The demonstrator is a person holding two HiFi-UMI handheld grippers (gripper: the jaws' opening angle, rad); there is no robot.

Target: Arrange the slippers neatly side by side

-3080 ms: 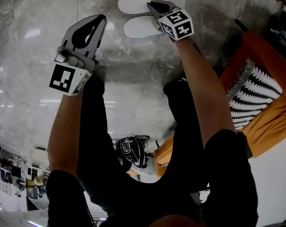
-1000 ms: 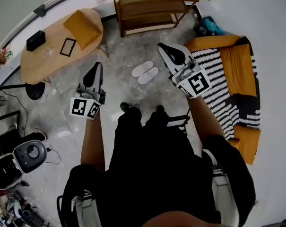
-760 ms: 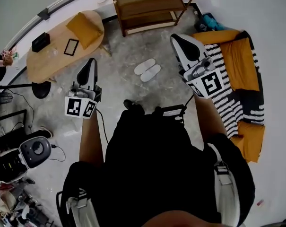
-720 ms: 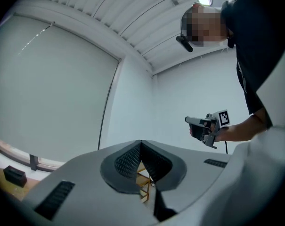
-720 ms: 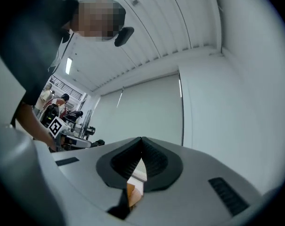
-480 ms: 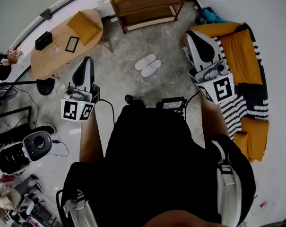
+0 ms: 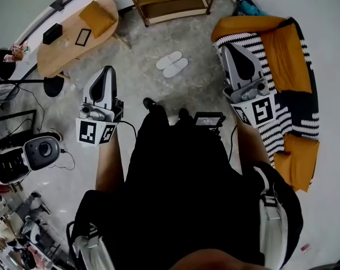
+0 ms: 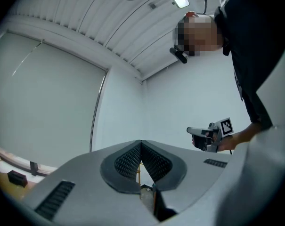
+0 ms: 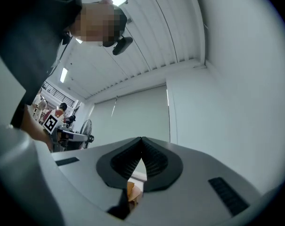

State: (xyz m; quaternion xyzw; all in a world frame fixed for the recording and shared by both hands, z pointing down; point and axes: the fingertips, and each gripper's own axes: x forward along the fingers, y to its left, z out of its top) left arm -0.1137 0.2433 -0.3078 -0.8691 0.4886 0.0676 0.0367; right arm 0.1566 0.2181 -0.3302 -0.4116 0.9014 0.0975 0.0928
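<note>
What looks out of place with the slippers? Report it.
Nothing stands out. The white slippers lie side by side and parallel on the floor. The left gripper and right gripper are shut, empty, clear of them.

My left gripper [image 7: 106,72] and right gripper [image 7: 234,49] have smooth, matt grey plastic shells. Their pads [image 8: 128,160] are black, ribbed and rubbery-looking. Ahead, between the two, the slippers [image 7: 171,64] look like soft, matt white cloth. They lie on a mottled grey stone floor [image 7: 136,77] with a faint sheen. Beside my right gripper, the sofa [image 7: 282,44] is orange cloth under a black-and-white striped woven throw [image 7: 288,131]. Beyond my left gripper, the worktop [image 7: 62,54] is smooth pale wood.
</note>
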